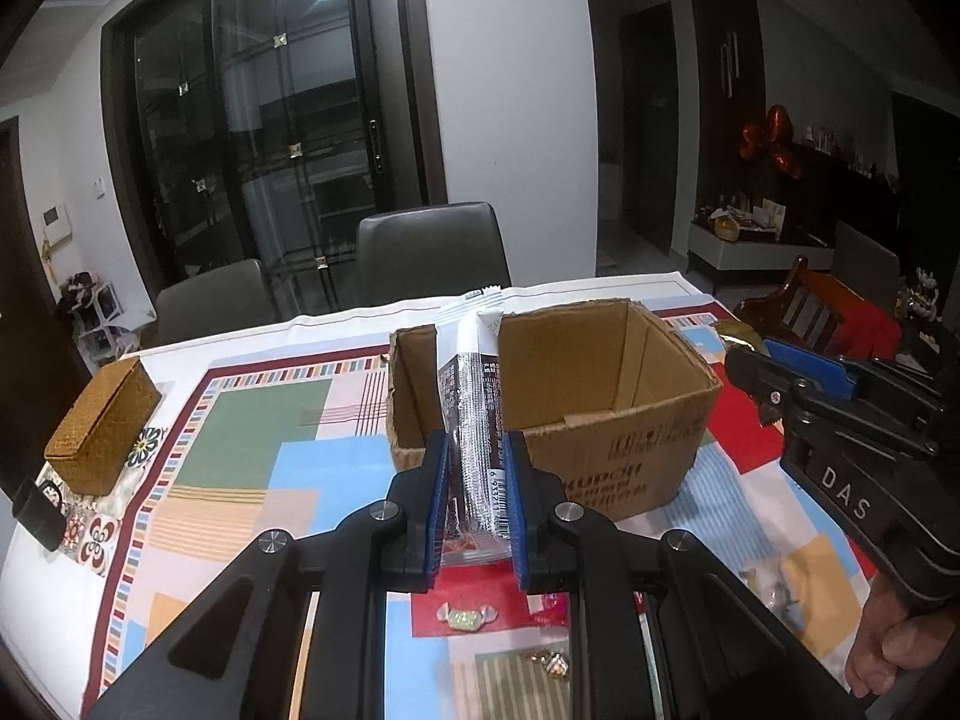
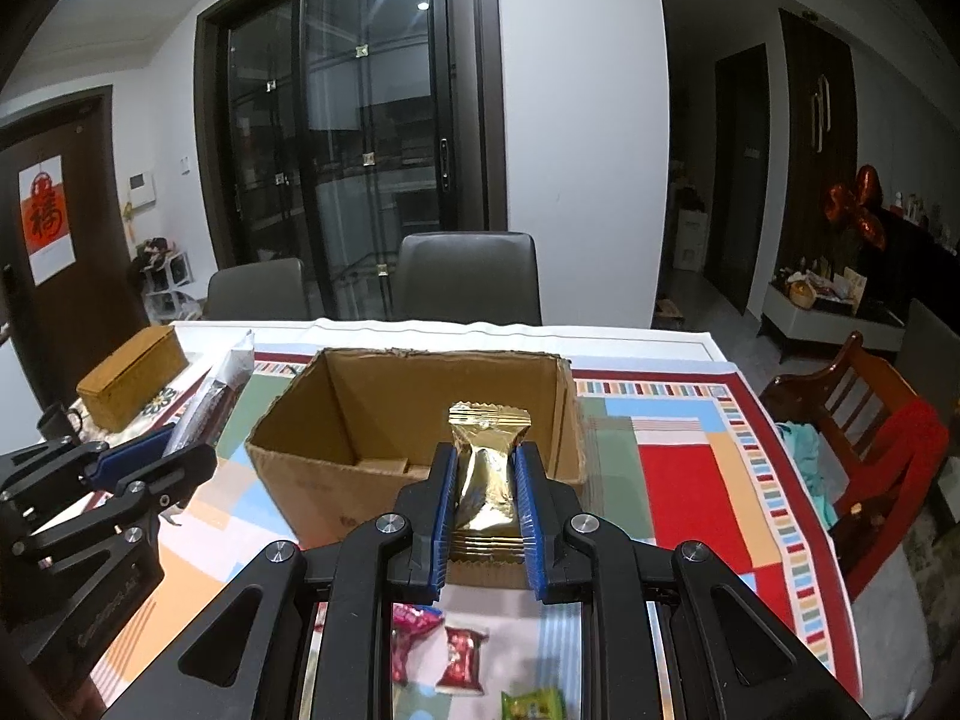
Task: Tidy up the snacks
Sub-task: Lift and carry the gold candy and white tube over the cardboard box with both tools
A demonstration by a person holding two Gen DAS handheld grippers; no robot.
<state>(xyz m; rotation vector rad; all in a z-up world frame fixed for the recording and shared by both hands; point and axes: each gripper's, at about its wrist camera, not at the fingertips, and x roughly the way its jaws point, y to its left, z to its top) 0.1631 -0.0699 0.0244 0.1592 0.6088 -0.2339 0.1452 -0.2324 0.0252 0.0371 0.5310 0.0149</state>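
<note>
An open cardboard box (image 1: 606,450) (image 2: 300,474) stands in the middle of the patterned tablecloth. My left gripper (image 1: 477,450) is shut on a long white and dark snack bar (image 1: 474,408), held upright just in front of the box's near wall. That gripper with its bar (image 2: 216,390) shows at the left in the right wrist view. My right gripper (image 2: 485,462) is shut on a gold foil snack packet (image 2: 487,468) at the box's near edge. It appears at the right (image 1: 762,384) of the left wrist view, held by a hand (image 1: 894,654).
Loose wrapped sweets (image 1: 468,617) (image 2: 461,660) lie on the cloth below both grippers. A woven lidded box (image 1: 102,426) and a dark mug (image 2: 57,423) sit at the table's left end. Grey chairs (image 2: 468,276) stand behind the table, a wooden chair (image 2: 864,438) at its right.
</note>
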